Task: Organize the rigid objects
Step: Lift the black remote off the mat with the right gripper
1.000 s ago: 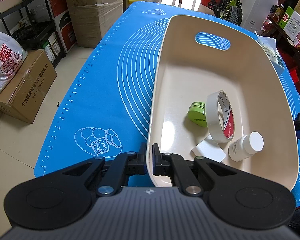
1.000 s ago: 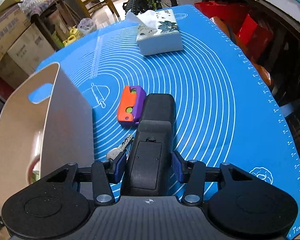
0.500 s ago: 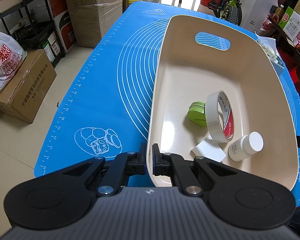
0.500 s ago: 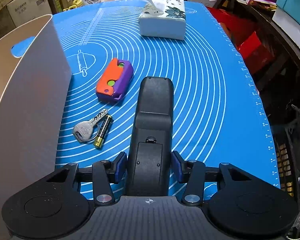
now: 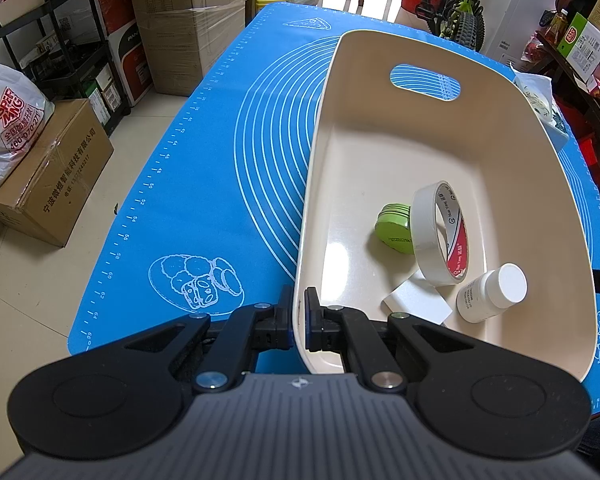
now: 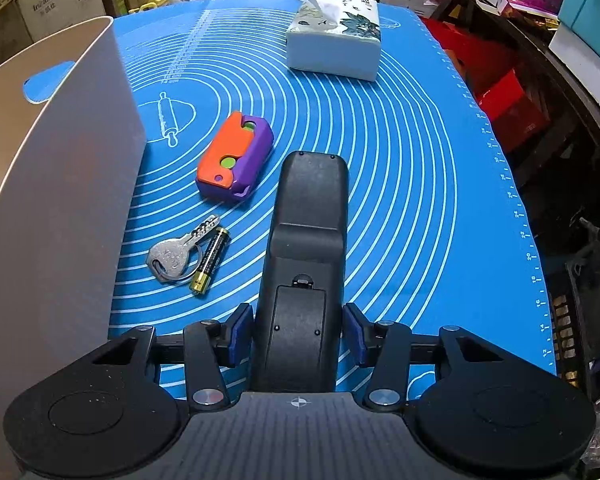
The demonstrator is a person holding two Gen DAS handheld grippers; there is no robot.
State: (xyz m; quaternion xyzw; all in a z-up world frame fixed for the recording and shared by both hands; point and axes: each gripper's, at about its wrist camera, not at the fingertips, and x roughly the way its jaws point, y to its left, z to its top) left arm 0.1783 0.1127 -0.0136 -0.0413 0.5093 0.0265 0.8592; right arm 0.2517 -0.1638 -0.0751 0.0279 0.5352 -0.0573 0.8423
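Note:
My left gripper [image 5: 299,318] is shut on the near rim of the cream plastic bin [image 5: 540,184]. Inside the bin lie a white tape roll [image 5: 428,232], a green round tin [image 5: 394,226], a white bottle [image 5: 490,294] and a white flat block [image 5: 416,302]. My right gripper [image 6: 298,334] is shut on a black remote control [image 6: 306,248], held back side up above the blue mat [image 6: 420,184]. An orange and purple toy box [image 6: 234,160], a key [image 6: 176,254] and a battery [image 6: 211,260] lie on the mat beside the bin's wall [image 6: 60,184].
A tissue box [image 6: 334,42] stands at the mat's far end. Cardboard boxes [image 5: 48,188], a black shelf [image 5: 68,56] and a plastic bag [image 5: 8,120] stand on the floor to the left of the table. A bicycle [image 5: 458,12] stands behind the table.
My right gripper has pulled back and swung right with the remote, so the key and battery came into view. The left gripper and bin have stayed still.

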